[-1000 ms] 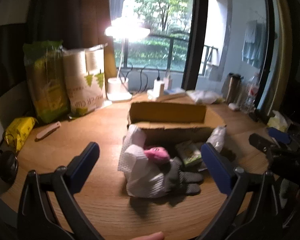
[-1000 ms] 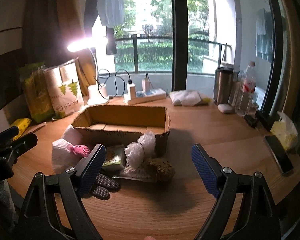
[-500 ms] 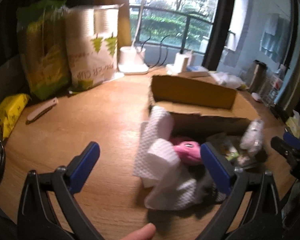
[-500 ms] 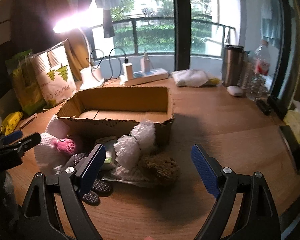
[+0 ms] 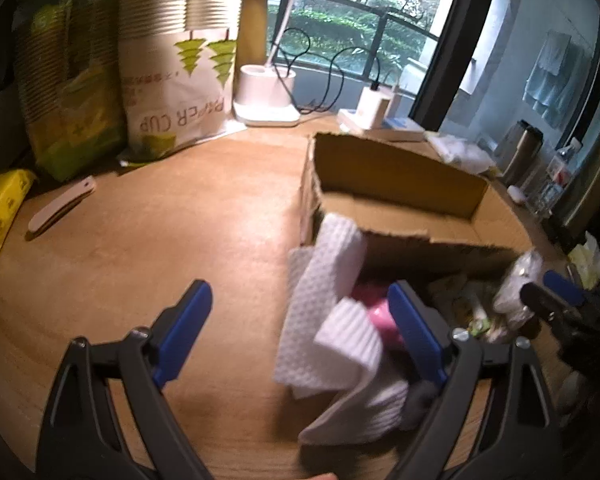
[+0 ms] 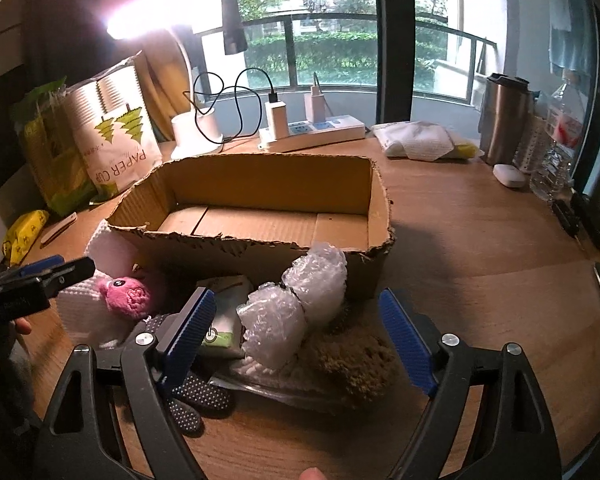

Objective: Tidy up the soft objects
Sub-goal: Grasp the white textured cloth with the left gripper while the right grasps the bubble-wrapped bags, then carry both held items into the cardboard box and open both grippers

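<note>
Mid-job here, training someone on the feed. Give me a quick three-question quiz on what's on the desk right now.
1. True or false: the cardboard box already holds soft items.
2. Which lies closest to the right gripper? A) pink plush toy B) bubble wrap bundle C) paper cup pack
3. What state are the left gripper jaws in, and what are they closing in on?

Key
1. False: only its bare cardboard floor shows.
2. B: it sits between the open fingers.
3. Open, holding nothing, nearing the white cloth in front of the box.
</note>
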The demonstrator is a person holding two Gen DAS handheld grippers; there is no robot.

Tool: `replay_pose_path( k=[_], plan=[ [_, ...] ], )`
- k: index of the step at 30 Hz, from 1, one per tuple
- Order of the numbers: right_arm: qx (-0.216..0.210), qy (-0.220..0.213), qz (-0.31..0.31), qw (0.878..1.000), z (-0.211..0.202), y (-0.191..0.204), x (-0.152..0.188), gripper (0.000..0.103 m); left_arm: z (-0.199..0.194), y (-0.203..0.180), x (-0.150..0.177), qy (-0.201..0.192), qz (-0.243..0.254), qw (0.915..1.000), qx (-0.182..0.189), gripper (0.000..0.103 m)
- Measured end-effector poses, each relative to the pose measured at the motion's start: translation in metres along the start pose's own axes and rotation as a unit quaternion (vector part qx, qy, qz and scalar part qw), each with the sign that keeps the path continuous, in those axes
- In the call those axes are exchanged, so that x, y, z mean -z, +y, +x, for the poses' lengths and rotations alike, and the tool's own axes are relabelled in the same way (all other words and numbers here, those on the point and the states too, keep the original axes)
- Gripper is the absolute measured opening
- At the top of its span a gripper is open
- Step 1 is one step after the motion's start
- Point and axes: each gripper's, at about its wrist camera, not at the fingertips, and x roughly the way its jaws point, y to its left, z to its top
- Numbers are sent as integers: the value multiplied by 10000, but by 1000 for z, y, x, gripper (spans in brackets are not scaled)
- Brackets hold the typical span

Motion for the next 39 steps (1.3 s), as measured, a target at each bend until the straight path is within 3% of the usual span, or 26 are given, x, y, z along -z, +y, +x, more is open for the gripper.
replay_pose_path(
  k=[3,4,5,6,10,12,20,39],
  plan=[
    [-20,33,-12,10000,4,-1,-2,82,6,-1,-8,-10,24,10000,6,89],
    [-23,44,-10,10000,5,-1,-3,80,12,0,-9,54,21,10000,25,84],
    [-38,51,11,10000,6,-2,-3,78,20,2,-10,219,-10,9998,24,69],
    [-56,70,22,10000,8,-2,-4,75,27,6,-11,343,-69,9994,47,61],
    [-158,136,54,9998,10,-6,-4,68,33,9,-13,459,-69,9989,87,56],
    [-223,195,62,9995,12,-5,-3,58,33,8,-13,554,-78,9982,212,45],
    [-352,18,-46,9994,2,0,-3,48,24,1,-12,514,-1,9971,567,10],
    [-370,-715,-113,9967,-47,-2,-15,47,-52,-10,-46,-485,178,9949,869,6]
  ],
)
